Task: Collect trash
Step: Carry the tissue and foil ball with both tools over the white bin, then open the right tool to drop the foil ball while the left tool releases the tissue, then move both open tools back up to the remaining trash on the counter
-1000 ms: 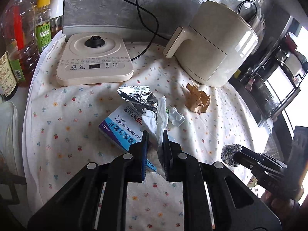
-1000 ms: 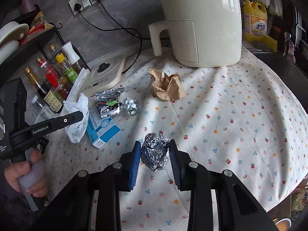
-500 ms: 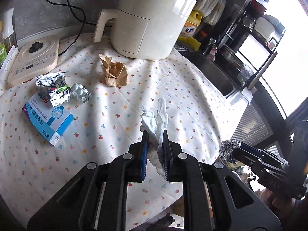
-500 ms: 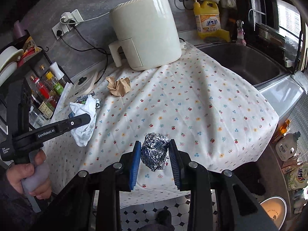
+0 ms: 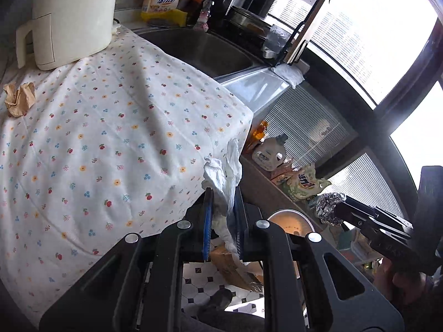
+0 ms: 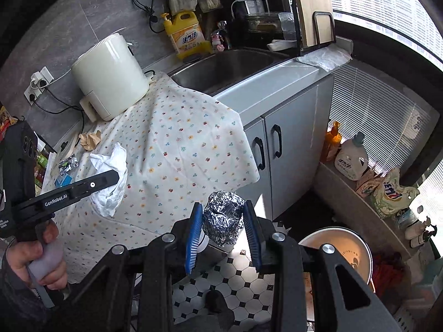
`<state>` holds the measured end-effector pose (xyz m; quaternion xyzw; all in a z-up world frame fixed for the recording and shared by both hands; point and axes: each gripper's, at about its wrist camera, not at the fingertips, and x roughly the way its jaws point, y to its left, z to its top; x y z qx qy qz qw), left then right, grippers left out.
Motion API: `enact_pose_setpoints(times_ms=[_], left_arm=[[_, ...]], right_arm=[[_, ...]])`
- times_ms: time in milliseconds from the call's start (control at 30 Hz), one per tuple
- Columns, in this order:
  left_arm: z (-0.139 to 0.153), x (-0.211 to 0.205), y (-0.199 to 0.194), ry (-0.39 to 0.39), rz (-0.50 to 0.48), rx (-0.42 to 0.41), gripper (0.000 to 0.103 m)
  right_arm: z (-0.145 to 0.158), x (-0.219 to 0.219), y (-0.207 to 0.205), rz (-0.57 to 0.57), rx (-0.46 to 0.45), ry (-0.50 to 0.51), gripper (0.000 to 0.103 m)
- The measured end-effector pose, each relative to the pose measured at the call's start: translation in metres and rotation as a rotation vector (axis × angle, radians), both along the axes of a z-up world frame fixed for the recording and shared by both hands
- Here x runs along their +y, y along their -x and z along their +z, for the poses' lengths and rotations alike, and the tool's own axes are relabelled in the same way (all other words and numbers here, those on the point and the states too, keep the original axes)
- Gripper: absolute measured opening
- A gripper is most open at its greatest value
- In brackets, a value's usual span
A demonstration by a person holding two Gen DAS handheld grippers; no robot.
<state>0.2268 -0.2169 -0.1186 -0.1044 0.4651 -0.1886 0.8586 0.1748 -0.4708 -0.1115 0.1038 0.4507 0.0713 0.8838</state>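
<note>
Both hand-held grippers have swung off the counter, left [image 5: 223,221] pinching tissue [image 5: 224,171], right [image 6: 224,227] clamping foil ball [image 6: 223,217].

left claw [image 5: 223,222] clamped, tilted down | right claw [image 6: 223,228] clamped, tilted down

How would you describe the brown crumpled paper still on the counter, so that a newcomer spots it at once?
Start at the cream air fryer standing at the back of the floral tablecloth. Just in front of its handle, on the cloth, lies the crumpled brown paper. It is the only tan, matte wad there: the foil wrapper nearer the bottles is shiny silver.
</note>
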Motion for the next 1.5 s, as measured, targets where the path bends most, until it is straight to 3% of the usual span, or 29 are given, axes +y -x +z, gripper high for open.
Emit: enact_pose_setpoints(times_ms=[267,300,367,433,933,1000,1133,1333,1433,1500], left_arm=[[-0.021,-0.104,0.013,0.009,-0.134,0.041,0.014],[-0.024,-0.116,0.015,0.01,-0.149,0.046,0.014],[-0.03,-0.138,0.02,0.01,-0.175,0.058,0.014],[-0.035,-0.156,0.025,0.011,-0.201,0.068,0.014],[-0.074,-0.247,0.052,0.0,-0.333,0.174,0.016],[-0.077,-0.254,0.055,0.013,-0.352,0.189,0.024],[-0.073,-0.258,0.058,0.052,-0.37,0.185,0.06],[-0.065,-0.241,0.052,0.045,-0.333,0.169,0.062],[-0.058,-0.222,0.047,0.032,-0.287,0.141,0.074],[-0.052,-0.207,0.043,0.022,-0.256,0.121,0.076]], right_arm=[[-0.018,-0.103,0.046,-0.159,0.056,0.009,0.036],[-0.019,-0.113,0.051,-0.17,0.057,0.004,0.041],[-0.02,-0.13,0.061,-0.194,0.049,0.002,0.061],[-0.022,-0.144,0.07,-0.21,0.046,0.005,0.066],[-0.032,-0.217,0.121,-0.354,0.065,-0.004,0.071],[-0.031,-0.22,0.123,-0.361,0.064,-0.004,0.071],[-0.032,-0.222,0.127,-0.368,0.061,-0.011,0.072],[-0.03,-0.212,0.12,-0.349,0.054,-0.021,0.072],[-0.028,-0.201,0.113,-0.329,0.045,-0.02,0.076],[-0.026,-0.192,0.106,-0.308,0.041,-0.023,0.078]])
